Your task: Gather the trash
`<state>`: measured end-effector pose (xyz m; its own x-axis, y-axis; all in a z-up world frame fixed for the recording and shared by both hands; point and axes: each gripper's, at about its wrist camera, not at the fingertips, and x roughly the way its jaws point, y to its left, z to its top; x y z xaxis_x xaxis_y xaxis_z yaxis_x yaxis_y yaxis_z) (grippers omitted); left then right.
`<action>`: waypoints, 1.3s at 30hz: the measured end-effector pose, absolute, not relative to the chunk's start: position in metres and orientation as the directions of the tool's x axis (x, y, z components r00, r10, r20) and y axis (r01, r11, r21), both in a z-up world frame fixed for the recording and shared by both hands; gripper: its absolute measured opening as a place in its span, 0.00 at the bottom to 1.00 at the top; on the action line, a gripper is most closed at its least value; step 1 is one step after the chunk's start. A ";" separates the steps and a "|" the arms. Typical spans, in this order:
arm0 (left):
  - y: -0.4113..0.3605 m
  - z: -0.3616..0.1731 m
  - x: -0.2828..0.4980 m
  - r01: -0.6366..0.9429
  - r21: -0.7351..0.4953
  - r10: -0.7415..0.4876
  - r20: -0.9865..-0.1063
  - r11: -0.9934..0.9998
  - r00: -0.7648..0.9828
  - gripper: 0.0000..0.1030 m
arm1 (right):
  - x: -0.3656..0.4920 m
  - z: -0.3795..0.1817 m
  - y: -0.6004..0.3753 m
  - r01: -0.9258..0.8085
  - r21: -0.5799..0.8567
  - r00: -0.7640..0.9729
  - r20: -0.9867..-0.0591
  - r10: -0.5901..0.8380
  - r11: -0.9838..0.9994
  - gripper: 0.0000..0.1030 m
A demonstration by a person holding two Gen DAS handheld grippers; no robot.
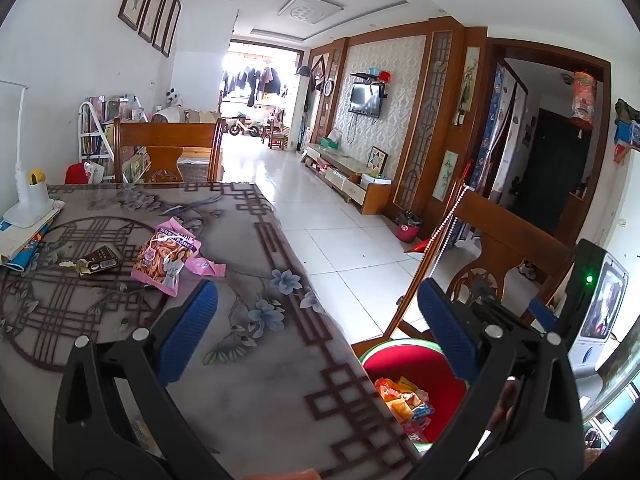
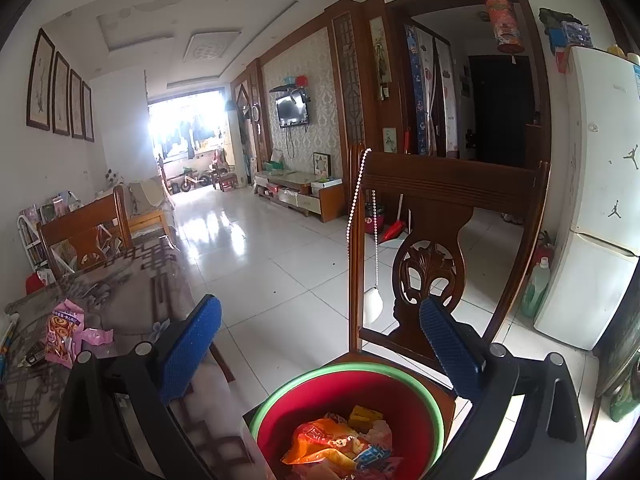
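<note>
Fingers of both grippers: spread wide, blue pads apart, nothing between them. Left gripper (image 1: pixel 316 334) hangs over the near edge of the tabletop (image 1: pixel 256 360); right gripper (image 2: pixel 320 344) hangs above the basin.

Collected so far: red basin with green rim (image 2: pixel 434 408), set on the seat of a carved wooden chair (image 2: pixel 430 264) just beside the tabletop. Contents: several crumpled wrappers (image 2: pixel 340 448), orange, yellow and blue among them. Count cannot be told.

Outstanding on the tabletop:
- pink snack bag (image 1: pixel 166 254), torn open, lying flat, well apart from the basin;
- torn pink scrap (image 1: pixel 206 266), touching the bag's right side;
- small dark box (image 1: pixel 102 260) with bits of light-coloured paper beside it, just left of the bag. Whether this counts as trash cannot be told.

Not for collection, by judgement: white desk lamp (image 1: pixel 30 204) and books at the far left corner.

Progress estimate: well underway, more gathered than left. Remaining work appears to be one or two pickups at mid-tabletop, each carried right to the basin.
</note>
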<state>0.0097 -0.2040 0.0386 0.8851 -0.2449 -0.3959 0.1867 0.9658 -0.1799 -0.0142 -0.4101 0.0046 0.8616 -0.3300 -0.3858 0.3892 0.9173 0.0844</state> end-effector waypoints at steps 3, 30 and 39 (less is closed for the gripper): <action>-0.204 0.038 0.010 0.185 -0.177 -0.242 -0.399 0.967 0.884 0.95 | -0.014 0.005 -0.409 0.387 0.082 0.861 -0.388 -0.328 0.919 0.93; -0.197 0.028 0.012 0.178 -0.197 -0.246 -0.411 0.964 0.878 0.95 | -0.003 0.000 -0.400 0.361 0.055 0.855 -0.418 -0.306 0.931 0.93; -0.152 0.022 0.014 0.125 -0.196 -0.200 -0.433 0.973 0.879 0.95 | 0.019 -0.004 -0.349 0.257 0.010 0.860 -0.458 -0.224 0.966 0.93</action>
<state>0.0138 -0.1521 0.0220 0.8788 -0.2001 -0.4332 0.1248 0.9726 -0.1960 0.0191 -0.3487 -0.0040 0.8602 -0.2236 -0.4583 0.2566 0.9665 0.0100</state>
